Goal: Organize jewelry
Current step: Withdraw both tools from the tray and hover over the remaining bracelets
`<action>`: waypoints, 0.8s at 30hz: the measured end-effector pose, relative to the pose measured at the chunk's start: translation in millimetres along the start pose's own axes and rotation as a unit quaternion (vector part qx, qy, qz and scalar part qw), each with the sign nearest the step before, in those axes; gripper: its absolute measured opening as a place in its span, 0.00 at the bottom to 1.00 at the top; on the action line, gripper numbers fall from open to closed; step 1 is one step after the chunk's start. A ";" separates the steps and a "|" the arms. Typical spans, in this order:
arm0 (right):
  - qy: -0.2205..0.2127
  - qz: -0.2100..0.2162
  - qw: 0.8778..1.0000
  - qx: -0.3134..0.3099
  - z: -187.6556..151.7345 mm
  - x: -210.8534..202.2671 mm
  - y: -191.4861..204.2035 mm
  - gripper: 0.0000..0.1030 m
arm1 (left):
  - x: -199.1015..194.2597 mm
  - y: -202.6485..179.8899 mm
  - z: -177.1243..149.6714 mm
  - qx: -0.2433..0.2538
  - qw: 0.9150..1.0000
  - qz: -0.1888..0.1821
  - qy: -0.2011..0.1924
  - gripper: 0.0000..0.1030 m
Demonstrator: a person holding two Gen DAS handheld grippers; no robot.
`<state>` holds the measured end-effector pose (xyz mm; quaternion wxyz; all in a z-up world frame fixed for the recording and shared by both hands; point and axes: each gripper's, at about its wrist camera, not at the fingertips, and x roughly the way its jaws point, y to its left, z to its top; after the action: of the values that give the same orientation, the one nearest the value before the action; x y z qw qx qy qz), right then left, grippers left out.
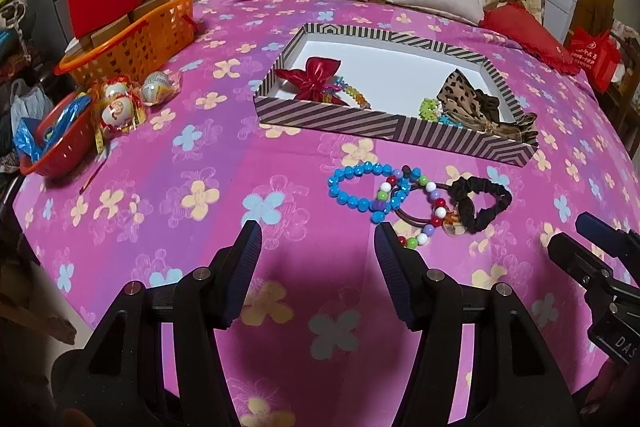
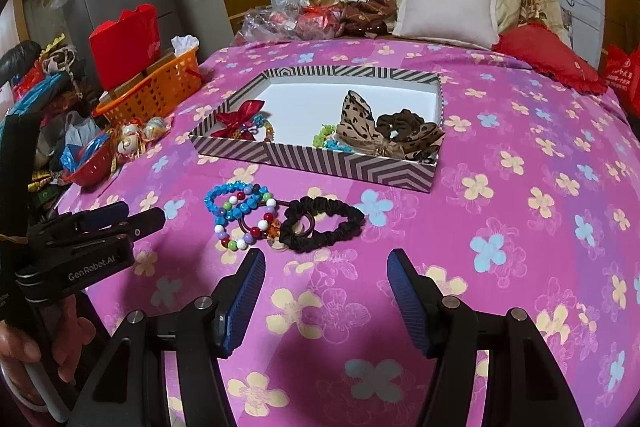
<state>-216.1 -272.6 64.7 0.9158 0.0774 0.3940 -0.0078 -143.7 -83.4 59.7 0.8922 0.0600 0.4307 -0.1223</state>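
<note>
- Left wrist view: left gripper (image 1: 318,237) fingers spread wide, nothing between them, hovering over the pink floral cloth (image 1: 140,187).
- Striped tray (image 1: 400,133) at 12 o'clock already holds a red bow (image 1: 314,77) with a rainbow bead strand just beside it, and at its 3 o'clock end a leopard-print bow (image 1: 464,95) plus green/teal bits. Looks like roughly half sorted.
- Still loose on the cloth, at 1 o'clock of the fingers: blue bead bracelet (image 1: 356,189), multicolour bead bracelet (image 1: 430,205), black scrunchie (image 1: 486,201), all tangled and overlapping.
- Right wrist view: right gripper (image 2: 326,265) also released and empty.
- Same pile sits at 11–12 o'clock, near the fingertips; scrunchie (image 2: 324,223) closest, a brown hair tie (image 2: 304,225) under it. Tray (image 2: 352,167) beyond, at 12.
- Left: at least four loose pieces to move; tangle probably needs separating first.
</note>
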 end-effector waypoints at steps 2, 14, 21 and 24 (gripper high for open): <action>0.003 0.000 1.000 0.000 -0.9 2.1 -1.1 0.59 | 3.9 4.9 -1.4 -0.006 1.000 -0.001 0.007 0.57; 0.024 0.008 1.000 0.001 -0.9 25.0 -4.8 0.59 | 27.1 21.7 8.3 -0.027 0.999 -0.015 0.036 0.57; 0.031 0.010 0.999 0.003 0.6 35.2 -10.1 0.59 | 39.8 12.8 17.5 -0.021 0.998 -0.034 0.043 0.57; 0.032 0.011 0.999 0.003 2.7 38.9 -13.2 0.59 | 44.6 -1.5 22.5 0.006 0.998 -0.043 0.039 0.57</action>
<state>-188.4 -284.2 36.6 0.9025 0.0841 0.4224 0.0036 -100.4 -97.1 38.8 0.8682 0.0518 0.4666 -0.1608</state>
